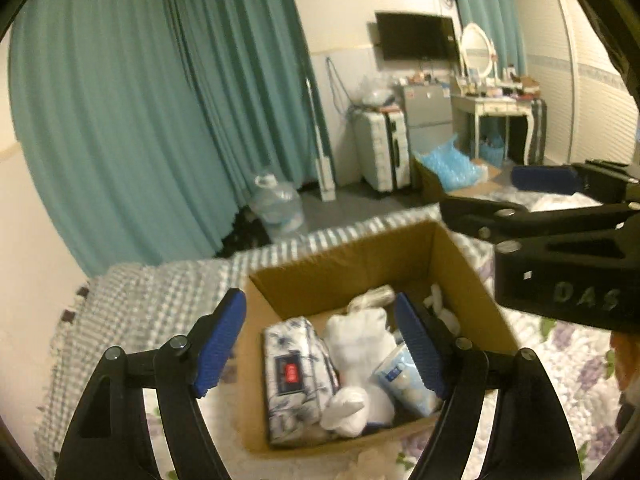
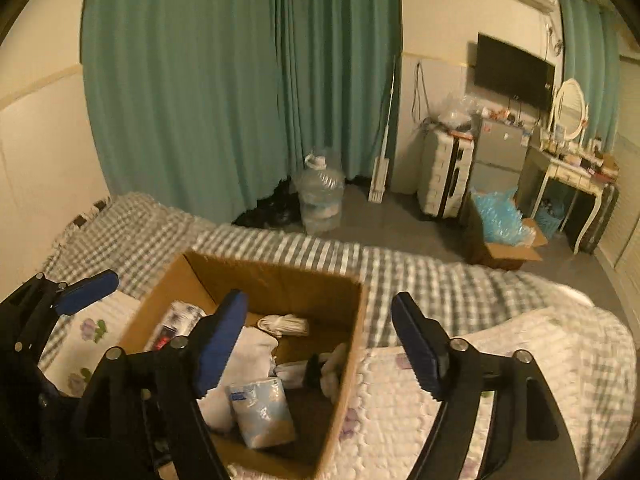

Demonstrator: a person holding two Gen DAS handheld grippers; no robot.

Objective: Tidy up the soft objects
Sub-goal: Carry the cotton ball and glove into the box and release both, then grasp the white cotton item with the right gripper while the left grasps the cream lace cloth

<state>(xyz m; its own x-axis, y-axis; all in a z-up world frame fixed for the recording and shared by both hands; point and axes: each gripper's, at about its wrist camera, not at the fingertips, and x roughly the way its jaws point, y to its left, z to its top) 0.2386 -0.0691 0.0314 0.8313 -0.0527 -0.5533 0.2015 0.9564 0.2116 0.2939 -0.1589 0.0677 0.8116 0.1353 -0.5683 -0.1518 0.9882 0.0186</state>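
An open cardboard box (image 1: 460, 268) (image 2: 348, 344) sits on the bed. Inside lie a blue-and-white floral tissue pack (image 1: 294, 376), a white plush toy (image 1: 362, 360) (image 2: 248, 356), a light blue packet (image 1: 408, 384) (image 2: 262, 410) and a white bundle (image 2: 284, 324). My left gripper (image 1: 320, 344) is open and empty, hovering above the box. My right gripper (image 2: 320, 344) is open and empty above the box's right wall; it also shows at the right of the left wrist view (image 1: 560, 240). The left gripper shows at the left edge of the right wrist view (image 2: 86, 292).
The bed has a checked blanket (image 2: 440, 280) and a floral quilt (image 2: 420, 400). Beyond it on the floor stand a water jug (image 2: 322, 196), a suitcase (image 2: 444, 176), a box of blue packing (image 2: 500, 232) and a dressing table (image 2: 572, 176). Green curtains (image 2: 240, 80) hang behind.
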